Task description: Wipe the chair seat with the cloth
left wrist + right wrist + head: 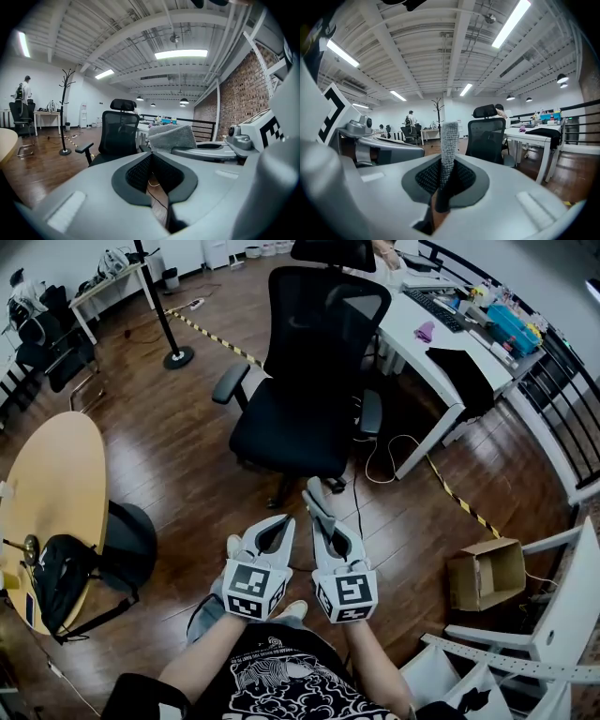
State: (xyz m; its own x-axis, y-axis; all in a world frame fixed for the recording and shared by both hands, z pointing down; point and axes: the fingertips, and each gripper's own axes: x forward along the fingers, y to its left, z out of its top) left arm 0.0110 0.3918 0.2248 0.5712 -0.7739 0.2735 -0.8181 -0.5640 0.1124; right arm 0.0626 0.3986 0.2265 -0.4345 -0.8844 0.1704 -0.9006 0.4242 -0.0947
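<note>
Wood floor (pixel 187 465) fronts the chair seat (pixel 291 432); cloth (pixel 450 140) is clenched edge-on by right gripper (pixel 443 173), left gripper (pixel 151 157) clenched empty; slippage is risked.

Grey cloth (pixel 449 140), black chair (pixel 292 432), brown floor (pixel 173 460)

No readable text, shirt print (pixel 272 679) apparently too blurred

Grey terry cloth (pixel 449 138): narrow upright strip, pinched in right gripper (pixel 444 174). Chair seat (pixel 291 432): black, level, near the cloth.
</note>
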